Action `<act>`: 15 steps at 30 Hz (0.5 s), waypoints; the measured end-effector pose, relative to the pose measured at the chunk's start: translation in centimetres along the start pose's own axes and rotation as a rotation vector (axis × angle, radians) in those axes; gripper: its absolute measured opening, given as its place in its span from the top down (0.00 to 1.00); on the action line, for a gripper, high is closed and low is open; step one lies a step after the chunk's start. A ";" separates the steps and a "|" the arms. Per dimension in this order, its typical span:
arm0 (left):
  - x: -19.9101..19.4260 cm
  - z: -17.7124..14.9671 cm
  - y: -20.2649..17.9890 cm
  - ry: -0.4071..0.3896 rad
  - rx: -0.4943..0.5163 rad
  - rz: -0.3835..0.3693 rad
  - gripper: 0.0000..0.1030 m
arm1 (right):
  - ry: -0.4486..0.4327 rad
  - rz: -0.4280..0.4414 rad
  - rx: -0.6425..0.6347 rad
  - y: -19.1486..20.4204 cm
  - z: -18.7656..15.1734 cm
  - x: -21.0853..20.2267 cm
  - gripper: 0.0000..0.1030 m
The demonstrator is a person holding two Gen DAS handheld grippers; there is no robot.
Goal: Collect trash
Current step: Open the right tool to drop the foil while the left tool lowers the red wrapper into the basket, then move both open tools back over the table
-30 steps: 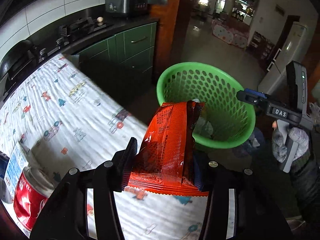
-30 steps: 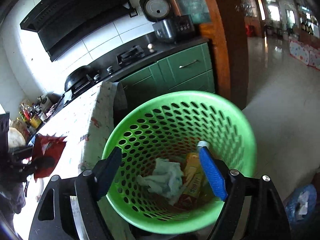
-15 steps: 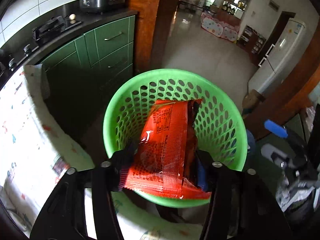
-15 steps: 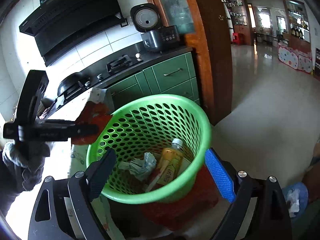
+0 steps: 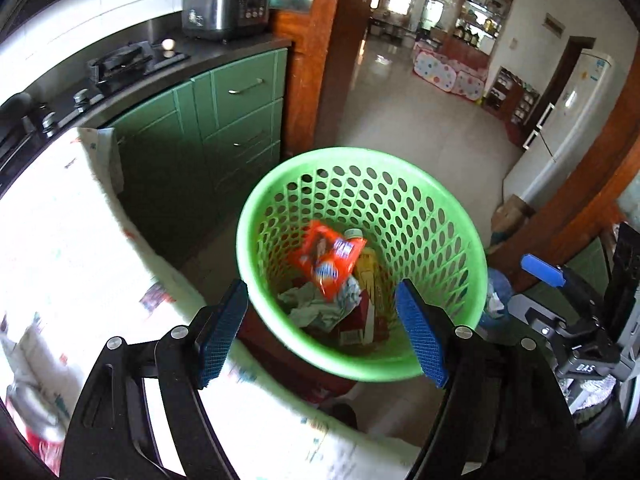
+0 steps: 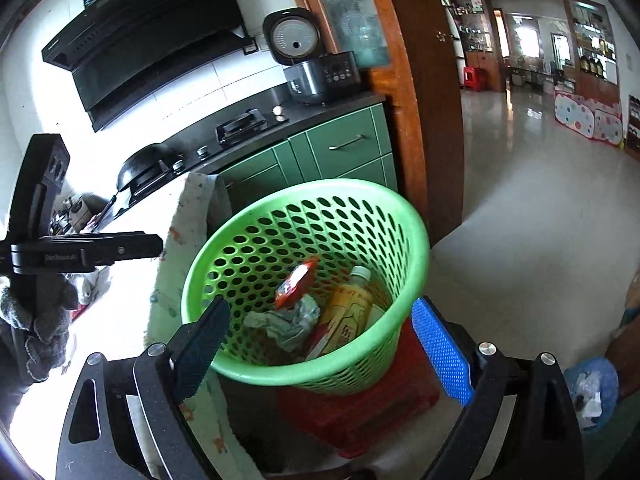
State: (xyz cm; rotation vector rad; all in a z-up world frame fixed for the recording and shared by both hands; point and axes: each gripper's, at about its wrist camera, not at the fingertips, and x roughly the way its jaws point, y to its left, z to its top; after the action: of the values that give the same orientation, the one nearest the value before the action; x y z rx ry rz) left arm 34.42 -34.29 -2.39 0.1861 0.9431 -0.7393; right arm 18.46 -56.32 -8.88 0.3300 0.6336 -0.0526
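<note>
A green perforated basket (image 5: 362,158) stands beside the table. In it lie a red snack bag (image 5: 328,260), a crumpled tissue (image 5: 316,306) and a yellow bottle (image 5: 369,266). My left gripper (image 5: 320,334) hangs above the basket's near rim; its jaws are opening and nothing is between them. The bag is blurred and lies apart from the pads. In the right wrist view the basket (image 6: 320,188) holds the same bag (image 6: 296,284), tissue (image 6: 288,320) and bottle (image 6: 348,304). My right gripper (image 6: 320,350) is open and empty on the near side of the basket.
The basket rests on a red stool (image 6: 360,412). The table with a patterned cloth (image 5: 80,260) lies left of it, with a blurred red can (image 5: 40,432) near the corner. Green cabinets (image 5: 224,128) and a stove stand behind. Tiled floor (image 6: 540,240) stretches to the right.
My left gripper travelled from the table to above the basket and opened. The red bag left its pads and dropped into the basket. My right gripper drew back from the basket.
</note>
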 end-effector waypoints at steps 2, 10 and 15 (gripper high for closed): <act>-1.3 -0.8 0.3 -0.009 -0.011 0.002 0.27 | -0.003 0.011 -0.008 0.6 -0.2 -0.5 0.14; -6.9 -5.9 2.3 -0.053 -0.056 0.047 0.27 | -0.012 0.058 -0.055 4.7 -0.9 -2.7 0.13; -10.7 -9.6 4.0 -0.098 -0.102 0.089 0.27 | -0.014 0.108 -0.095 7.8 -1.4 -3.6 0.13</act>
State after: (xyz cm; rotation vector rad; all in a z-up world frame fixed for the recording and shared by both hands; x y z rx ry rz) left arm 26.62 -21.70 -0.28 0.1012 0.8716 -0.6118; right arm 15.89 -48.70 -5.56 0.2716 0.6018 0.0780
